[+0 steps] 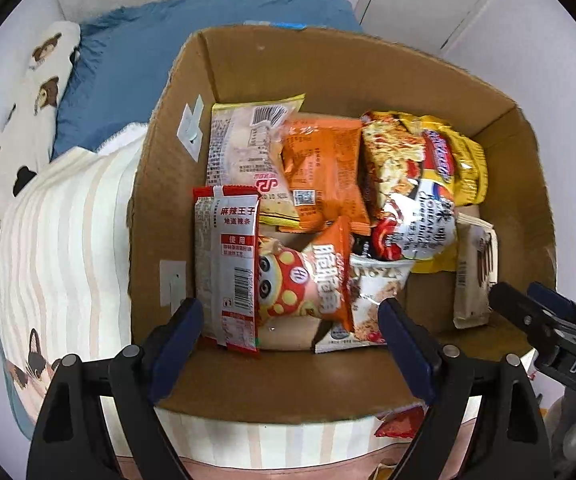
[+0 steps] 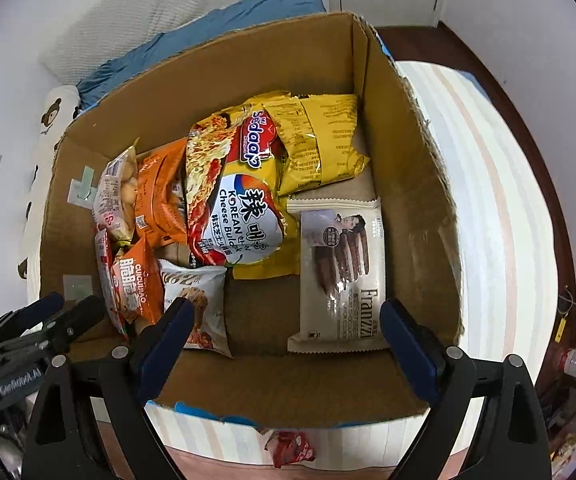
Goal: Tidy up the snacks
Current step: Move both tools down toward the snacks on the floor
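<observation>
Both grippers point down into the cardboard box [image 2: 416, 184]. The left gripper [image 1: 292, 320] has its jaws spread wide, holding nothing, above the red-and-silver packet [image 1: 228, 264] by the box's left wall. The right gripper [image 2: 288, 320] is likewise spread and empty, above the white Franzzi packet [image 2: 344, 272] near the box's right wall. The Sedaap noodle packet [image 2: 240, 200] lies at the box's centre.

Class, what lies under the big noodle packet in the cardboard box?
Under the noodle packet a yellow packet sticks out, beside an orange packet. Whatever lies beneath them in the box is covered.
</observation>
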### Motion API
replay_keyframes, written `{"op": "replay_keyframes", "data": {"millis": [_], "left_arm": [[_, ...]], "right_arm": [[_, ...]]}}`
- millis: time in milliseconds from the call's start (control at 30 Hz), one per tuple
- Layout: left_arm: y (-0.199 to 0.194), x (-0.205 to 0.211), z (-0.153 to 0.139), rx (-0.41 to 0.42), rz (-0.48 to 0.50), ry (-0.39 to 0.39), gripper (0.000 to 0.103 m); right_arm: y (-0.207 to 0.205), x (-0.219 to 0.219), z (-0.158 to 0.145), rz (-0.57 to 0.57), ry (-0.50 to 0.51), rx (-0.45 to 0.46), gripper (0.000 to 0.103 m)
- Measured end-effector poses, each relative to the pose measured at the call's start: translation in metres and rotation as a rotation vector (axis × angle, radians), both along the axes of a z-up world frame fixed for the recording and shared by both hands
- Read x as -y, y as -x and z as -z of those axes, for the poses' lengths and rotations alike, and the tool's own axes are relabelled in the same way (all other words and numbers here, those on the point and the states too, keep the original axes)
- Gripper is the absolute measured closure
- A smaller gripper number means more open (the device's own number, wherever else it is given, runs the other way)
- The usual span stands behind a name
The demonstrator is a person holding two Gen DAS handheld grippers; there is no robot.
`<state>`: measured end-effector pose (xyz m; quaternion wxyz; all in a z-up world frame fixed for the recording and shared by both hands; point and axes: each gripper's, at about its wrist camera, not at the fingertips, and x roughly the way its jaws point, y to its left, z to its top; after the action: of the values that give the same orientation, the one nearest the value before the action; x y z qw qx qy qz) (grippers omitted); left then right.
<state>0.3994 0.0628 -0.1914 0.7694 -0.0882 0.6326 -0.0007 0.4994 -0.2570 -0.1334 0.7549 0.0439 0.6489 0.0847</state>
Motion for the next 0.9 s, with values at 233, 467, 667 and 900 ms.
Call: {"op": "replay_keyframes", "data": {"millis": [233, 467, 667, 900], "left_arm": [[0.027, 0.004, -0.019, 0.095, -0.008, -0.036, 0.014], [0.046, 0.01, -0.044, 0.174, 0.0, -0.063, 0.014], [0.07, 0.017, -0.074, 0.256, 0.008, -0.072, 0.014], [0.103, 0.022, -0.107, 0.35, 0.003, -0.072, 0.014]], "right_arm": [[0.024, 0.004, -0.022, -0.007, 0.016, 0.091, 0.007], [0.049, 0.012, -0.053, -0.02, 0.003, 0.169, 0.007], [0.074, 0.018, -0.081, -0.032, -0.015, 0.241, 0.007], [0.108, 0.027, -0.11, -0.037, -0.031, 0.315, 0.007]]}}
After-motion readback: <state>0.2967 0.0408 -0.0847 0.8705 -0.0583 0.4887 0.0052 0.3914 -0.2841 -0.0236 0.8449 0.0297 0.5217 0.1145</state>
